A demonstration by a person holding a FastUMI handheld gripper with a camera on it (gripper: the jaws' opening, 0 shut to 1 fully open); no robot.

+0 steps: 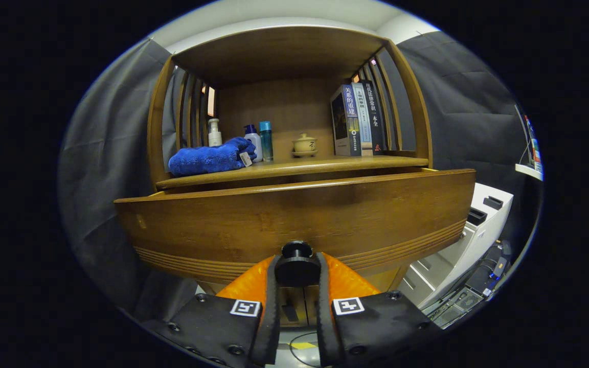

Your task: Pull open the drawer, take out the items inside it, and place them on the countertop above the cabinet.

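The wooden drawer (294,214) stands pulled out from the cabinet, its broad front panel just ahead of me. My gripper (297,268) is shut on the round black drawer knob (297,260), one finger pressing each side of it. The drawer's inside is hidden behind the front panel. Above it lies the wooden countertop (325,164), with a blue towel (210,158) lying at its left end.
On the countertop stand a white pump bottle (214,133), a blue-capped bottle (253,142), a teal bottle (266,140), a lidded ceramic cup (304,145) and upright books (358,120). Slatted sides and a roof enclose the shelf. A white machine (471,240) sits low at the right.
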